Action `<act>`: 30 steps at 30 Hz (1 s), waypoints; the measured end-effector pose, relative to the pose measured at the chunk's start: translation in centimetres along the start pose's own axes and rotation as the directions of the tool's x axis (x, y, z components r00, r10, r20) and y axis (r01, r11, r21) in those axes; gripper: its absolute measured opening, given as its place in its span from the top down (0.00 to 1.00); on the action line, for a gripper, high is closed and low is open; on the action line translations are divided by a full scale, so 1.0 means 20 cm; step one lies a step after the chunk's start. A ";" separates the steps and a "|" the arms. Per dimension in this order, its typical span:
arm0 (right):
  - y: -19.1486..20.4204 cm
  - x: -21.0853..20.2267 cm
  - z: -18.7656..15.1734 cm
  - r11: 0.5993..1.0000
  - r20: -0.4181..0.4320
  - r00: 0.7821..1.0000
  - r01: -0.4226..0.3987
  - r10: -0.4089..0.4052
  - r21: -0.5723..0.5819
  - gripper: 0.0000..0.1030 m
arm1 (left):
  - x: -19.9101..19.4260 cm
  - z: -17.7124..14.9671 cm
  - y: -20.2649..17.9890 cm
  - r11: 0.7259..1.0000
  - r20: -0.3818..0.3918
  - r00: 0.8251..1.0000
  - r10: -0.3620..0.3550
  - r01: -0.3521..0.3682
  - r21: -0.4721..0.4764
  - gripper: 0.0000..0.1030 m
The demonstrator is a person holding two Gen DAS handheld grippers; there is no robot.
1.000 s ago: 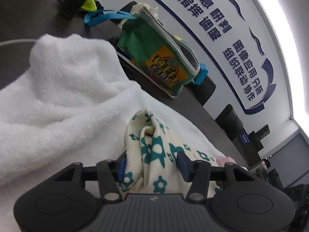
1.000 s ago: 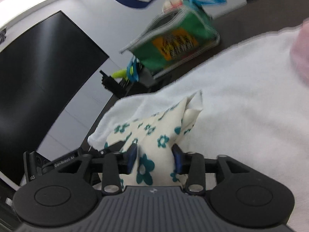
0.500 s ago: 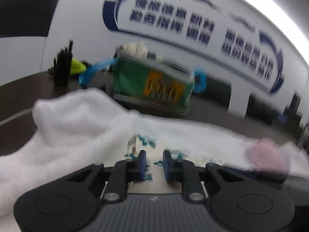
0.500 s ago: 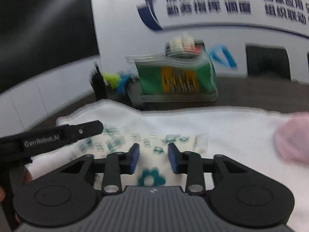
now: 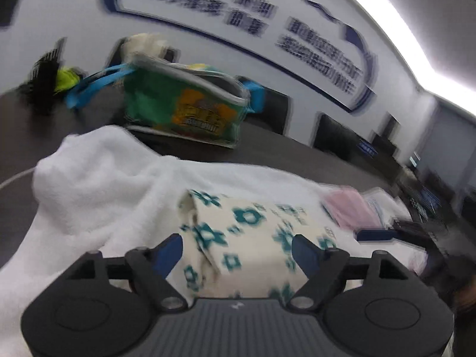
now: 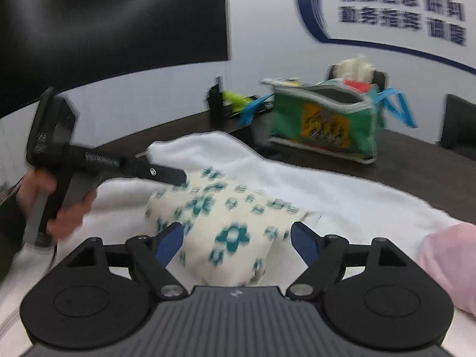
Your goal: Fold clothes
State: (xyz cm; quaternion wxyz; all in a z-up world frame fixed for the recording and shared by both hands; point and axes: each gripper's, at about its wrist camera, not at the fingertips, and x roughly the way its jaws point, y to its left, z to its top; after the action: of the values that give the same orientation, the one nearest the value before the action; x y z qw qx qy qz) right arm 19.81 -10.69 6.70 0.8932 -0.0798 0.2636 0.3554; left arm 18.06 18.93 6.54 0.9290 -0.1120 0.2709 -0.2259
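A cream cloth with teal flowers (image 5: 250,238) lies folded in a small bundle on a white towel (image 5: 98,196). It also shows in the right wrist view (image 6: 226,217). My left gripper (image 5: 238,251) is open, its blue pads on either side of the bundle without holding it. My right gripper (image 6: 236,241) is open too, just in front of the bundle. The left gripper's hand-held body (image 6: 98,163) shows in the right wrist view, its tip by the bundle's far left edge.
A pink garment (image 5: 352,209) lies on the towel to the right, also in the right wrist view (image 6: 446,255). A green bag with blue handles (image 6: 324,125) and a black holder (image 6: 215,104) stand behind on the dark table (image 5: 267,148).
Both grippers were shut on the flowered cloth and have opened. The cloth now lies folded on the towel. Both cameras have swung level.
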 end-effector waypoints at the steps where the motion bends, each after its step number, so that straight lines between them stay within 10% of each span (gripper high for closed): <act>1: 0.00 0.01 -0.02 1.000 -0.021 1.000 -0.007 0.007 -0.015 0.22 | -0.01 -0.02 -0.01 0.999 0.001 1.000 -0.010 0.010 0.045 0.23; 9: 0.15 0.16 -0.10 0.985 -0.056 0.998 -0.049 0.041 -0.165 0.24 | 0.04 -0.10 -0.08 0.980 -0.024 0.999 -0.046 0.049 0.195 0.24; 22: 0.05 0.17 -0.12 0.992 -0.011 1.000 -0.022 0.020 -0.122 0.69 | 0.10 -0.11 -0.07 0.978 -0.076 0.995 -0.066 0.079 0.193 0.47; 30: 0.06 0.15 -0.12 0.989 -0.053 0.999 -0.014 0.006 -0.150 0.58 | 0.03 -0.10 -0.07 0.958 -0.065 0.998 -0.008 0.026 0.284 0.32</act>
State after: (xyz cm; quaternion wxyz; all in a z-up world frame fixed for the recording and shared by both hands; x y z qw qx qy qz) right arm 19.80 -8.95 3.09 0.8757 -0.1549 0.2599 0.3764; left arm 16.91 17.22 4.96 0.9243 0.0278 0.2639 -0.2741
